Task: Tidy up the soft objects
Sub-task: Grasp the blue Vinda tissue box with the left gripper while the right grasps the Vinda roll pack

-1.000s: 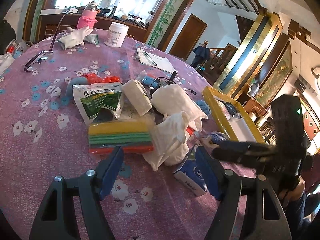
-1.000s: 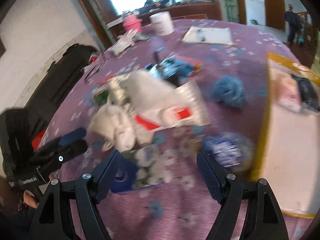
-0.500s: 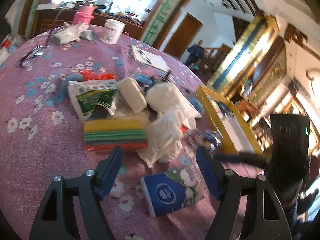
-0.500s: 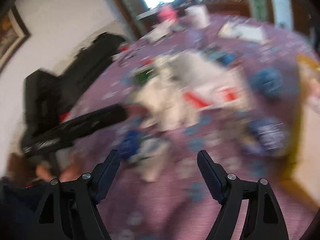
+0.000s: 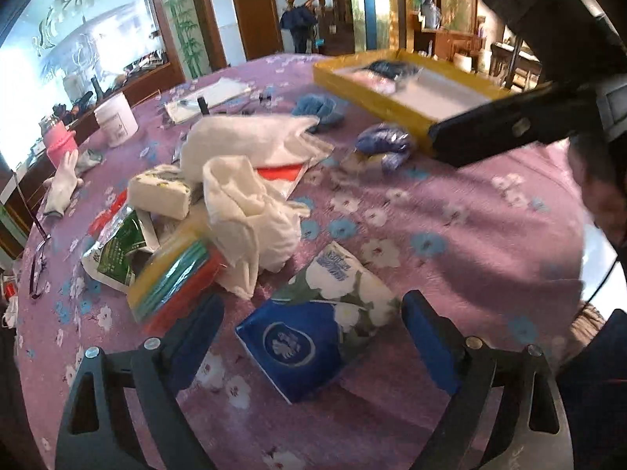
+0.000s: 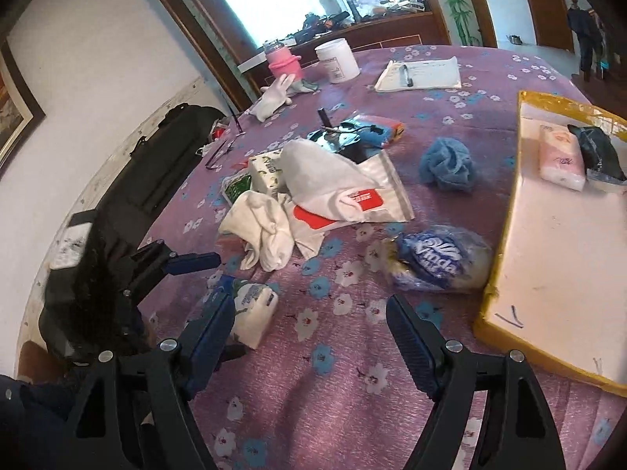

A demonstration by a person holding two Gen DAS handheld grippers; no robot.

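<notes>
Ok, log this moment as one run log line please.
left gripper: jaws opening around tissue pack, no grip | right gripper: open, empty | yellow tray: holds pink pack, dark bundle

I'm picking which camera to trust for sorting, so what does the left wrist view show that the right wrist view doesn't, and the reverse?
Only the left wrist view shows the stack of coloured sponges. Only the right wrist view shows the pink tissue pack lying in the yellow tray. Both show the blue tissue pack, the white cloth, the blue puff and the Vinda bag.
</notes>
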